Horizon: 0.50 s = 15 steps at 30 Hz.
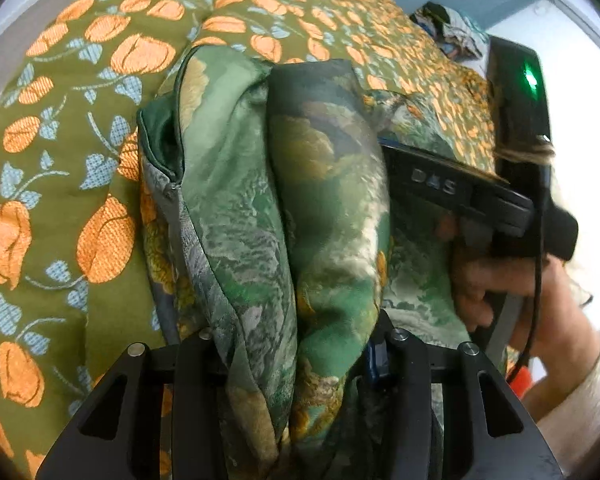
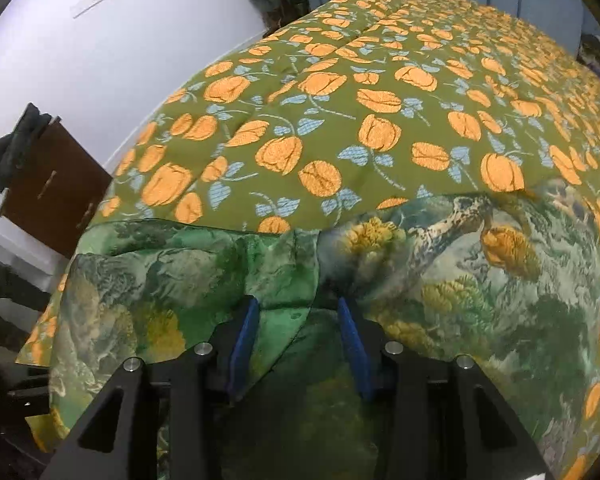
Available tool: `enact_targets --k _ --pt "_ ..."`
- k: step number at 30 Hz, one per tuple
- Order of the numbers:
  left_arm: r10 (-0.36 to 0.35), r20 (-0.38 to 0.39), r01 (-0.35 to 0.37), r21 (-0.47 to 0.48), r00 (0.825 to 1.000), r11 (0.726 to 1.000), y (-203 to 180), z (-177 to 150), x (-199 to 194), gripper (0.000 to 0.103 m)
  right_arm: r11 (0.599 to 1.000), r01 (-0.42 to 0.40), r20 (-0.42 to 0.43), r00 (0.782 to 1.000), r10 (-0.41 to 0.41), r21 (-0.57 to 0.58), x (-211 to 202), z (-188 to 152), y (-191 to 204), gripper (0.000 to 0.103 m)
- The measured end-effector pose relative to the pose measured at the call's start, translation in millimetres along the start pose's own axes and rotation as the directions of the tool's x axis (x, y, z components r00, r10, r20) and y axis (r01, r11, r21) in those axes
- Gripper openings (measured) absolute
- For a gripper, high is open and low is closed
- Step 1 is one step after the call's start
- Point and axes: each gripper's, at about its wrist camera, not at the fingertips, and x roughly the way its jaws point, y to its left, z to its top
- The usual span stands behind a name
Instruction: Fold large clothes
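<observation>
1. Two grippers on one green printed garment (image 2: 480,280), which lies on a bed with an orange-flower bedspread (image 2: 340,120).
2. Left gripper (image 1: 300,360): clamped on a bunched fold of the garment (image 1: 260,200), cloth lifted and draped over its fingers.
3. Right gripper (image 2: 300,336): blue pads (image 2: 244,336) parted, garment lying between and under them, not pinched.
4. Right hand (image 1: 512,288) and its gripper body visible just beside the lifted fold in left wrist view.

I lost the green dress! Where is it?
The green dress lies on the flowery bedspread, bunched up in the left gripper; in the right wrist view it spreads under the open right gripper.
</observation>
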Motion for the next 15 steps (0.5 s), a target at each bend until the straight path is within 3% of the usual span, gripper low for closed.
enact_targets --k 4,7,11,15 --pt "0.014 -0.003 -0.014 0.021 1.0 1.0 -4.4 -1.6 -2.0 0.047 1.0 -0.019 0.009 1.0 0.019 0.014 -21.3 0.0 -4.7 0.042" --pt "0.003 0.006 -0.003 0.017 1.0 1.0 -4.7 -4.7 -3.9 0.047 0.996 -0.074 0.027 0.997 0.075 -0.038 -63.5 -25.5 -4.7 0.042" --pt "-0.006 0.01 0.006 0.013 1.0 1.0 -4.8 -5.4 -4.1 0.048 0.982 -0.044 0.063 0.996 0.057 -0.182 -120.4 -100.6 -10.1 0.042" --pt "0.0 0.013 0.0 0.018 1.0 1.0 -3.8 -7.3 -5.7 0.048 0.972 0.048 0.135 0.991 -0.017 -0.229 -163.5 -172.9 -14.8 0.042"
